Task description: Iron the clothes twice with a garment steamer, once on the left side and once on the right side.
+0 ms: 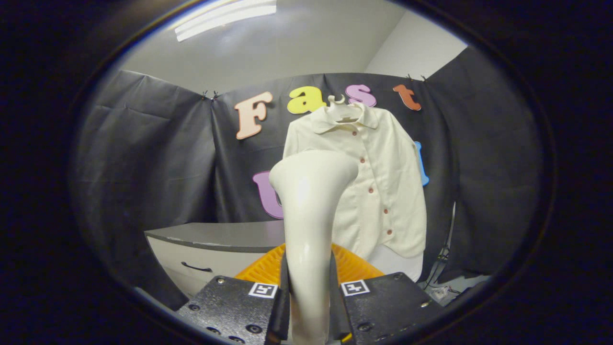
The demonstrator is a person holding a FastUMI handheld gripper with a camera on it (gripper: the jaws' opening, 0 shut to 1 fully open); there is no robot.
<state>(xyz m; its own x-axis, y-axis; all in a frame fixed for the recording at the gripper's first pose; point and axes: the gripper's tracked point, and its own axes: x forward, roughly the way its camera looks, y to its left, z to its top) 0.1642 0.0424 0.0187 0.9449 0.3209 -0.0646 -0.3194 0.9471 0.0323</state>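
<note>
Tongs [309,292] clamped on steamer [309,201] handle, both fingers pressing its sides; steamer upright, head flared at top, pointing fwd. Shirt [373,177] hangs on hanger [341,101] on the booth wall, beyond the fingers, well apart from steamer head; head overlaps shirt's left half in view but no contact yet, I'd judge.

Step in hand: approach for a pass. To do well: keep grip firm, bring head flat to fabric near collar, run straight down one side of button line, slow & even, then repeat other side. Don't snag buttons.

Pose: tongs roughly level, aimed at shirt, above orange basket [354,268] and grey tabletop [225,235].
</note>
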